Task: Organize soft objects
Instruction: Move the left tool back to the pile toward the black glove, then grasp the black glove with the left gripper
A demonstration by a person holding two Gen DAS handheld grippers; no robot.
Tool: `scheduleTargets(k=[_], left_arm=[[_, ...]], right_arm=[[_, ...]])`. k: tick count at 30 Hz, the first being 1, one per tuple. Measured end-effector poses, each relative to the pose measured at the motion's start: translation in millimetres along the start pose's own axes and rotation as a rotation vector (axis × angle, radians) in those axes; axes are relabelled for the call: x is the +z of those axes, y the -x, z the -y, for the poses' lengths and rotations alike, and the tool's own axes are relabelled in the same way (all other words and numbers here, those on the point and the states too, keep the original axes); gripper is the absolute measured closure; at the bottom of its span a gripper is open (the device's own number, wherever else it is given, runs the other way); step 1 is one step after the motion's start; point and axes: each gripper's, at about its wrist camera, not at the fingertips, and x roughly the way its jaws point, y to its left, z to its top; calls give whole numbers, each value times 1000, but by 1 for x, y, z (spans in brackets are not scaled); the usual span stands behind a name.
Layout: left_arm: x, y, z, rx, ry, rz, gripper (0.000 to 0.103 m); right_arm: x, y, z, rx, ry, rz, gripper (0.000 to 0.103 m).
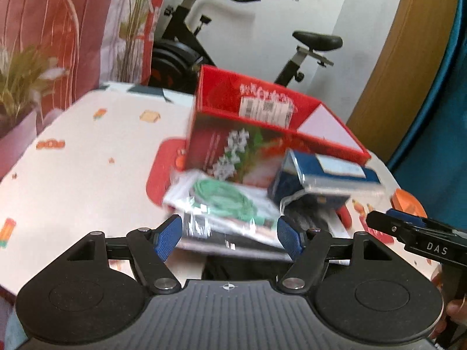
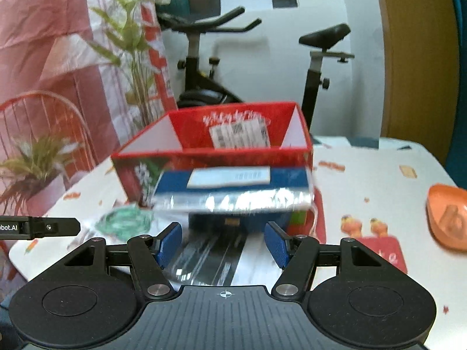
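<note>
An open red box (image 1: 262,122) (image 2: 221,151) stands on the table. In front of it a blue packet in clear wrap (image 1: 327,178) (image 2: 233,189) leans on it, beside a clear bag with a green coiled cord (image 1: 224,198) (image 2: 125,221). Both lie on a black-and-white striped packet (image 1: 233,239) (image 2: 210,256). My left gripper (image 1: 230,236) is open, its blue pads either side of the green cord bag's near edge. My right gripper (image 2: 223,242) is open in front of the blue packet, over the striped packet. Neither holds anything.
The table has a white patterned cloth (image 1: 87,160) (image 2: 364,175). An orange dish (image 2: 449,215) (image 1: 407,204) sits at the right edge. A potted plant (image 2: 32,163) and a red wire chair (image 1: 38,29) stand left. An exercise bike (image 2: 204,58) stands behind.
</note>
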Motion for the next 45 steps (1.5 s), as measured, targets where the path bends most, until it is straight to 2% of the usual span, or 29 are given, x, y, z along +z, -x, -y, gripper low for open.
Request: scheduleTargets(k=[3, 5, 8, 18, 23, 29, 35, 38, 40, 42, 44, 45], left_arm=[[-12, -3, -2, 0, 1, -35, 31], [-20, -10, -6, -8, 11, -71, 43], [-29, -19, -13, -41, 43, -115, 47], [-39, -33, -14, -49, 38, -156, 47], [-40, -36, -20, -55, 70, -170, 47], [-43, -44, -22, -73, 82, -191, 47], [-43, -44, -20, -90, 83, -178, 39], [-43, -43, -18, -87, 78, -171, 38], [-44, -46, -15, -86, 54, -174, 39], [-47, -51, -12, -74, 17, -199, 44], [-50, -56, -10, -81, 12, -226, 80], [-51, -57, -10, -85, 12, -236, 81]], right_arm=[[-8, 0, -4, 26, 16, -56, 43], [-11, 0, -3, 26, 28, -76, 43], [-18, -4, -3, 40, 29, -124, 43], [-35, -16, -12, 122, 88, -232, 44], [-43, -26, -15, 144, 100, -278, 45], [-56, -41, 0, 142, 25, -335, 62], [-60, -45, -3, 129, 57, -345, 67], [-61, -45, -5, 145, 72, -357, 75], [-62, -45, -8, 143, 86, -361, 75], [-62, -45, -8, 138, 87, -363, 76], [-61, -46, -8, 139, 82, -364, 76], [-61, -46, -7, 141, 79, -364, 76]])
